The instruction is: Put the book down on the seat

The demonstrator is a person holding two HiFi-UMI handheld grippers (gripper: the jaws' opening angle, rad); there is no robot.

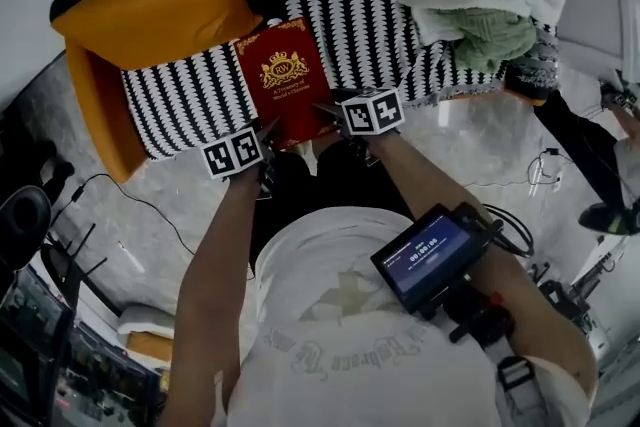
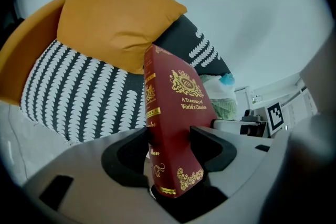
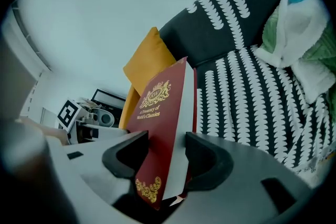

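Both clamped: left claw (image 2: 170,147) shows book (image 2: 181,107) spine (image 2: 151,113), right claw (image 3: 167,157) perhaps pages (image 3: 179,139).

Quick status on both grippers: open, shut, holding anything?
Left gripper: shut on the red book, near its spine.
Right gripper: shut on the same book, at its page edge.

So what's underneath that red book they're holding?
The black-and-white patterned seat lies below the red book, held by the left hand-held gripper and right hand-held gripper. The patch directly beneath is covered, so contact can't be judged.
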